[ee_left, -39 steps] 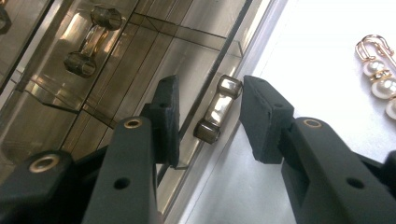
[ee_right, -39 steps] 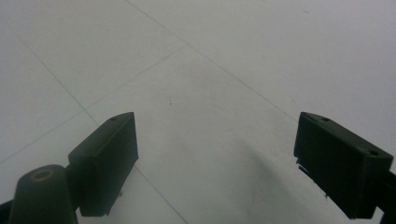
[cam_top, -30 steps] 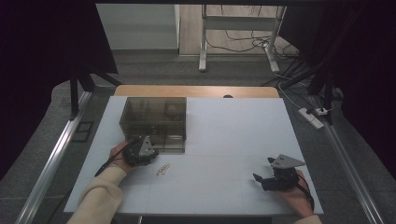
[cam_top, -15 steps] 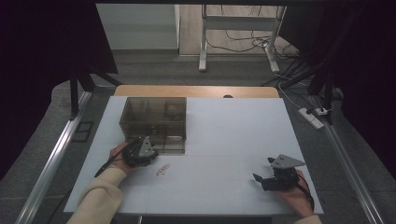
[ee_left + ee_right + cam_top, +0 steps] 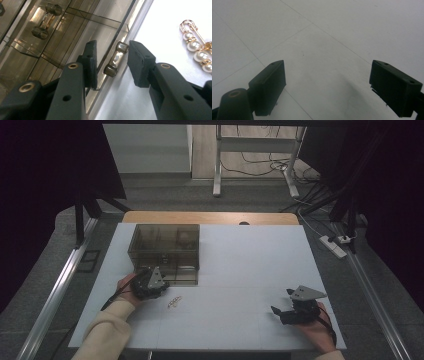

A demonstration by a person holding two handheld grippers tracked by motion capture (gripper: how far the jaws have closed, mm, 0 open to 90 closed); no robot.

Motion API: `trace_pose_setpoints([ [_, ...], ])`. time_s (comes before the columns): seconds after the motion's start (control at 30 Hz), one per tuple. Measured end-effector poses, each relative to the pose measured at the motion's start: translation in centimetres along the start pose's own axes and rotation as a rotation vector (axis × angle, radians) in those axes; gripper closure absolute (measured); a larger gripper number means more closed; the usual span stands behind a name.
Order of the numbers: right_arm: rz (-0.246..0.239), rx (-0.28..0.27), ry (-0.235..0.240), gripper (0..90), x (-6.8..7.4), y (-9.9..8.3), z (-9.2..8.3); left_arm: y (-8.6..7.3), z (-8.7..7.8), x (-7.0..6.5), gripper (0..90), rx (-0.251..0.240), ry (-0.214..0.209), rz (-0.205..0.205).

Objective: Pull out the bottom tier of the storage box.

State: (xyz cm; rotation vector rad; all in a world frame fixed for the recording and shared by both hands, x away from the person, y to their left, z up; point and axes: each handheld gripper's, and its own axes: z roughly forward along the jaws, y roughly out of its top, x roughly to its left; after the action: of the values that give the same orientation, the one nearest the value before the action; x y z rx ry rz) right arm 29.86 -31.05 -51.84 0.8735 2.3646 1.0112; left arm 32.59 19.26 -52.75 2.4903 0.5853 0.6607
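The left gripper (image 5: 150,285) sits at the near left corner of the smoky clear drawer box (image 5: 165,251), close to the table's (image 5: 240,255) left edge; its jaws stand narrow, set either side of the small bar handle (image 5: 115,59) on the box's lower drawer front, the right jaw seeming to touch one end of the handle and the other a sliver off. They have just been closing. A second, like handle (image 5: 46,20) shows on the drawer above. Through the tinted walls something pale lies in an upper compartment, too dim to name. Just right of that gripper a gold pearl brooch pin (image 5: 174,302) lies on the white top. Beyond it stretches bare white surface. The right gripper (image 5: 287,311) rests near the front right edge, jaws wide apart over bare table.
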Motion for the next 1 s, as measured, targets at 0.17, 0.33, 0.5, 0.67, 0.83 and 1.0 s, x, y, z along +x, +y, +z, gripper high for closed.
trace_pose_setpoints([
  [0.17, -0.002, 0.001, 0.0, 13.6, -0.01, -0.01, 0.03, -0.05, 0.16, 0.08, 59.0, 0.006, -0.004, -0.005],
  [0.33, -0.001, 0.001, 0.0, 13.6, -0.03, -0.01, 0.04, -0.11, 0.62, 0.24, 56.0, 0.015, -0.014, -0.016],
  [0.5, -0.006, 0.004, 0.0, 13.6, -0.01, 0.0, 0.08, -0.15, 0.74, 0.54, 56.2, 0.013, -0.036, -0.04],
  [0.67, -0.001, 0.004, 0.0, 13.7, -0.04, -0.02, 0.06, -0.1, 0.59, 0.45, 56.4, 0.021, -0.043, -0.041],
  [0.83, 0.0, 0.005, 0.0, 13.7, -0.03, -0.02, 0.05, 0.0, 0.34, 0.14, 56.5, 0.033, -0.046, -0.03],
  [1.0, -0.003, 0.006, 0.0, 13.7, -0.07, -0.04, 0.04, 0.11, 0.24, -0.11, 57.9, 0.031, -0.045, -0.021],
])
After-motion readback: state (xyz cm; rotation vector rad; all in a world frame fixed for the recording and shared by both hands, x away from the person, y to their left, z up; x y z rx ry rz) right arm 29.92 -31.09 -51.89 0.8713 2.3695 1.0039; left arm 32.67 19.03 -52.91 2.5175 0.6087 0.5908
